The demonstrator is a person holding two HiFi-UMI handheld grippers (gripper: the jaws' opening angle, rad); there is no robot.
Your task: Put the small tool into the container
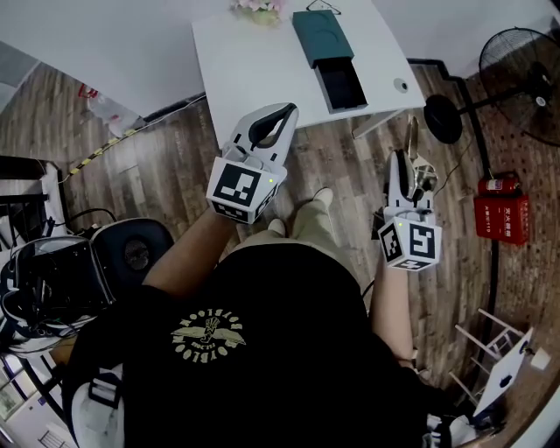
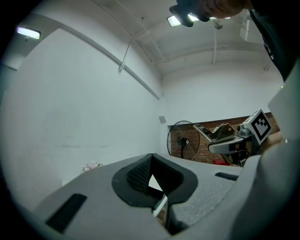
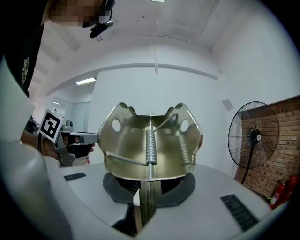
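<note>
- The left gripper [image 1: 283, 114] is held level over the wood floor, just short of the table's near edge. Its jaws are closed together with nothing between them.
- A white table [image 1: 245, 61] stands ahead of the person, with flowers [image 1: 260, 8] at its far edge.
- The container [image 1: 322, 37], a teal box with a dark tray slid out toward the person, lies on the table's right half.
- The right gripper [image 3: 145, 199] is clamped on the tool [image 3: 150, 140], a metal spring clip whose flared end sticks out past the jaws. It is off the table's right corner, apart from the container.
- A black fan [image 1: 525, 79] and a red box [image 1: 503, 214] stand at the far right.
</note>
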